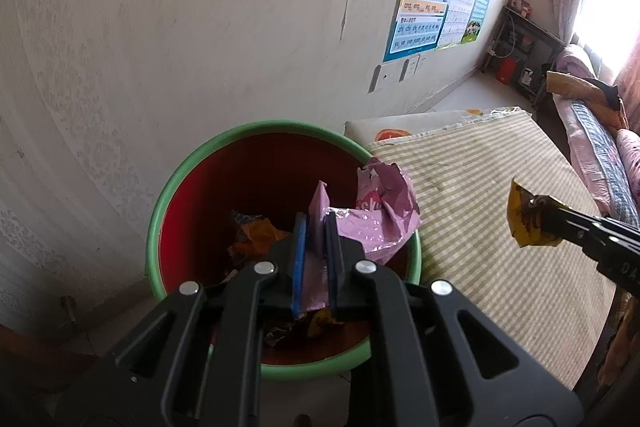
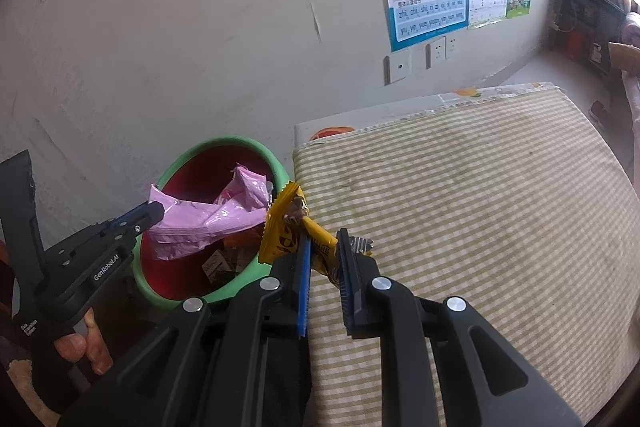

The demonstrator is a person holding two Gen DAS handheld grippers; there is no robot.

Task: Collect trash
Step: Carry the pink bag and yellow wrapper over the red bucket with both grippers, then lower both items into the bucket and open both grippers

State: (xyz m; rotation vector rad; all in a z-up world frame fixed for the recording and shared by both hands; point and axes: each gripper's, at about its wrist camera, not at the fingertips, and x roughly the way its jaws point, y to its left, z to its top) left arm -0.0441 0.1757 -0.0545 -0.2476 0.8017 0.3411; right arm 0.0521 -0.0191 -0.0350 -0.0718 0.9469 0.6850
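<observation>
- Position over the bin [image 1: 180, 183] is what the coming drop is judged to depend on: the pink wrapper [image 1: 376, 215] is held above the red interior, so a release there would land it inside.
- The left gripper [image 1: 316, 227] is clamped on a folded edge of that pink wrapper, with the rest of the sheet spread toward the bin's right rim, beside the striped mat [image 1: 500, 211].
- The right gripper [image 2: 320, 247] is clamped on a yellow wrapper [image 2: 280, 235], whose long axis runs up and leftward from the jaws toward the bin's green rim.
- That yellow wrapper is seen over the mat's edge, beside the rim and not yet over the opening; a leftward carry is judged necessary, and the left hand is the nearer to dropping.
- Trash already lying at the bin's bottom is shown best in the left wrist view.
- Fingers [image 2: 86, 347] of the person on the left handle are shown only in the right wrist view.
</observation>
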